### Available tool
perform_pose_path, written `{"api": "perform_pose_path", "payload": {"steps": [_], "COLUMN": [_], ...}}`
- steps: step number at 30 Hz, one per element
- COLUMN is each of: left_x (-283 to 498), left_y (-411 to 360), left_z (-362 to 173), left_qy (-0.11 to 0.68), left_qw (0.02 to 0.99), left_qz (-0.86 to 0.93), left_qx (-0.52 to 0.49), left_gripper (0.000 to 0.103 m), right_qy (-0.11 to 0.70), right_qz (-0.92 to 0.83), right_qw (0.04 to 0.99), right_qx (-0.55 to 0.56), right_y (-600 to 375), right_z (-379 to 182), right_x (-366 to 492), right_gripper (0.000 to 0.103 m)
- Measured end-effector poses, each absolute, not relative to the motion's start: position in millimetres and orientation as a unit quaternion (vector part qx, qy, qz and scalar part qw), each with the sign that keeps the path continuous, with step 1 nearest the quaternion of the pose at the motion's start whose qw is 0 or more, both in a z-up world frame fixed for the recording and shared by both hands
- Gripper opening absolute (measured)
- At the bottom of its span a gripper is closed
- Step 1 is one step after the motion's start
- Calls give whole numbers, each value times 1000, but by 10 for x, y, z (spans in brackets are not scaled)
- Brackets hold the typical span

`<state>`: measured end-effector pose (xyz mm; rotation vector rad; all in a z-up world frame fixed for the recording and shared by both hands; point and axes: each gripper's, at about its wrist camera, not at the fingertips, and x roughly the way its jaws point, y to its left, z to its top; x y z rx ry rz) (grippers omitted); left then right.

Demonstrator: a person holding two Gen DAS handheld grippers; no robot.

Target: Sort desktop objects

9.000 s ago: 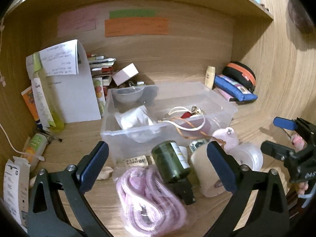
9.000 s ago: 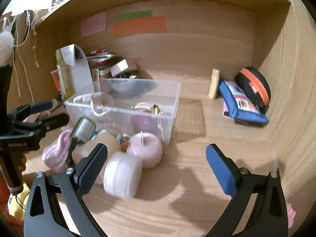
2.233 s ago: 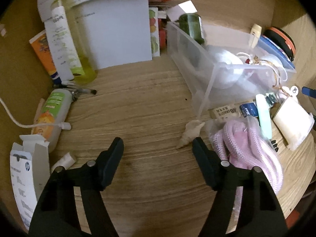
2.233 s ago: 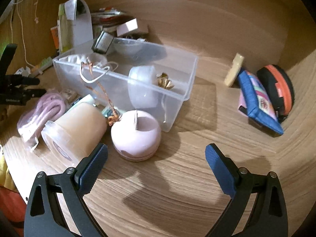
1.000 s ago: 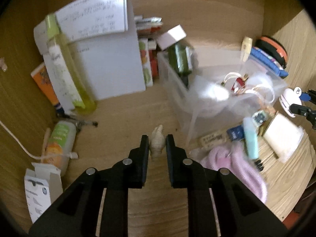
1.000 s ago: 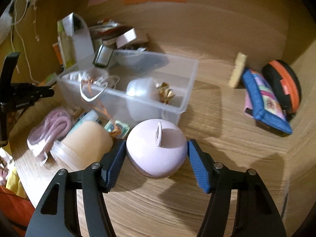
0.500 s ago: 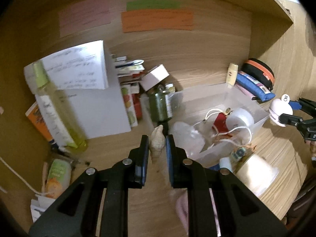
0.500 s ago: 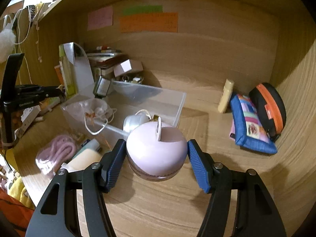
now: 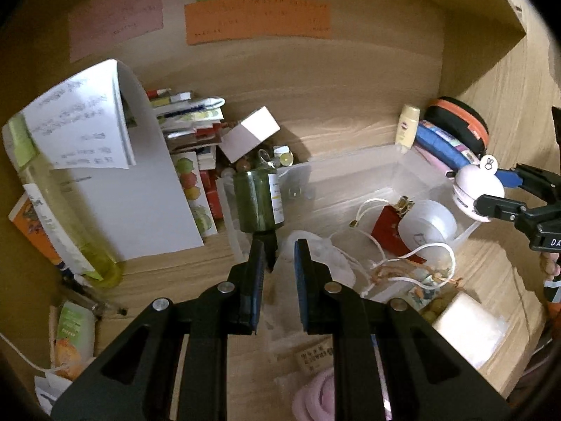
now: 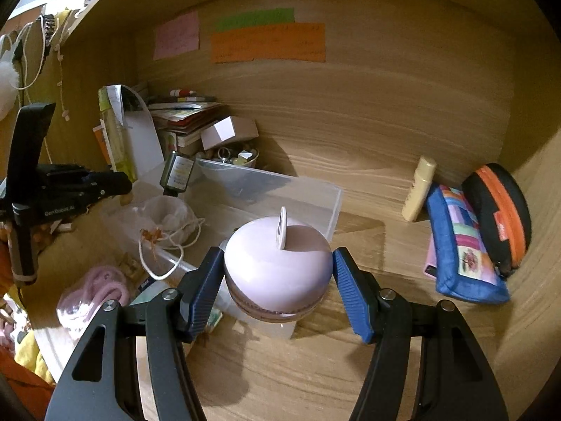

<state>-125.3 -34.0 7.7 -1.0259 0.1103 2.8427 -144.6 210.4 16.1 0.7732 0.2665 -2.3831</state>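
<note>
Both grippers lifted, pink case (image 10: pixel 277 273) above clear bin (image 10: pixel 315 189)

You see a matt wood-grain desk (image 10: pixel 315 379), a clear plastic bin (image 10: pixel 298 189), and a smooth, glossy lilac case (image 10: pixel 277 266).

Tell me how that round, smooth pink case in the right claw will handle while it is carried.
The round, smooth pink case looks glossy and domed, so it may slip or rotate between the right claw pads. It seems rigid, showing no dent under the grip. Set on its edge it would probably roll.
</note>
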Motion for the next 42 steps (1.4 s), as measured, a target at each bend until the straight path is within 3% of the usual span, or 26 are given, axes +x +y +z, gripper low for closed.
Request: {"api": "perform_pose_path", "payload": {"steps": [23, 25, 28, 34, 36, 38, 39, 42], "left_x": [-1242, -1224, -1205, -1188, -1168, -1143, -1124, -1040], "left_y": [-290, -264, -197, -161, -169, -150, -81, 180], "left_z": [-51, -61, -69, -71, -80, -78, -76, -159], "left_qy": [30, 32, 31, 19, 4, -10, 2, 88], "left_qw": [40, 46, 73, 71, 93, 124, 149, 132], "left_qz": [934, 936, 936, 942, 943, 941, 934, 932], "left_qx": [-354, -348, -343, -329, -318, -315, -324, -326], "left_gripper": [24, 32, 55, 61, 73, 96, 103, 103], "right_qy": [121, 117, 128, 138, 135, 132, 131, 127], "right_qz": [-886, -885, -888, -888, -889, -889, -889, -890], "right_qw": [314, 321, 320, 322, 322, 323, 323, 323], "right_qx": [318, 317, 306, 298, 297, 295, 295, 294], "right_y": [1850, 1860, 1842, 1839, 1858, 1884, 1888, 1915], "right_z": [-44, -30, 0, 25, 36, 53, 59, 68], "right_x": [-1601, -1570, -1464, -1312, -1268, -1215, -1201, -1122], "right_gripper": [60, 60, 60, 60, 60, 60, 60, 60]}}
